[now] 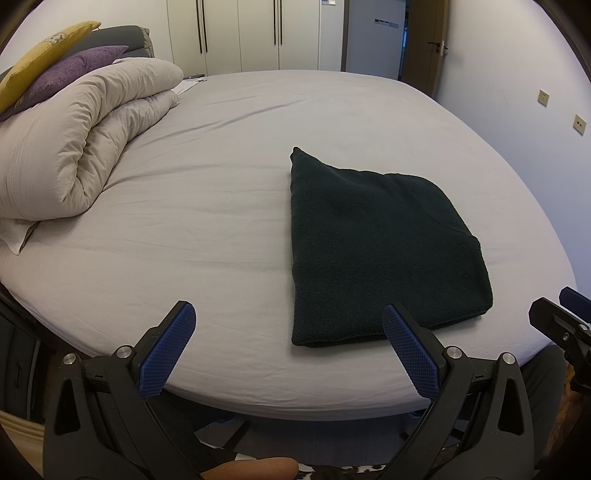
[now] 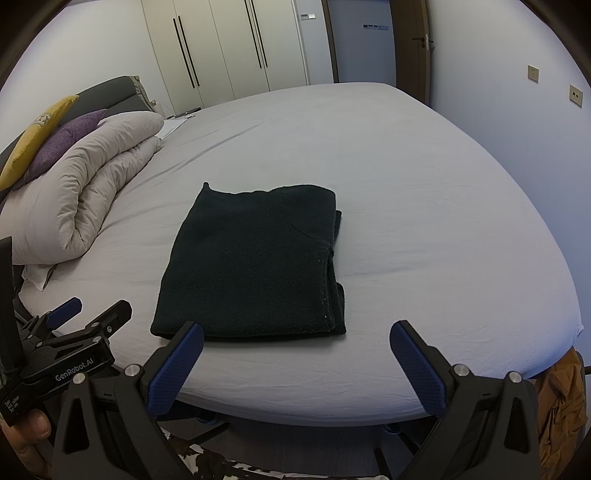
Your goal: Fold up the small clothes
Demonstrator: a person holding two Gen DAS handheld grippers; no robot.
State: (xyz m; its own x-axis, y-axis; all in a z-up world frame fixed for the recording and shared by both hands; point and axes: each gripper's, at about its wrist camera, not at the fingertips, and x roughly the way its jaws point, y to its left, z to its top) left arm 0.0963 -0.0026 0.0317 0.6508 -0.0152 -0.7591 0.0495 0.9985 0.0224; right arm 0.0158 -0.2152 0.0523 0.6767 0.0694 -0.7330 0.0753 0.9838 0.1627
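Before the folded garment (image 2: 255, 258), both hand-held grippers (image 1: 290, 325) (image 2: 295, 341) hover agape.

On my left wrist view the folded garment (image 1: 380, 251) lies on the bed (image 1: 221, 221), right of centre, near its front edge. The rolled duvet (image 1: 74, 140) sits at the left (two cushions (image 1: 55, 62) stacked behind it); wardrobes (image 1: 240, 33) stand beyond.

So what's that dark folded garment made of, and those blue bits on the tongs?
The dark green folded garment looks like a matte, fuzzy knit, wool or fleece; faint ribbing shows along its left side. The blue pads on the left tongs look like moulded plastic or rubber, given their fine cross-hatched grip texture. Which one, I can't tell.
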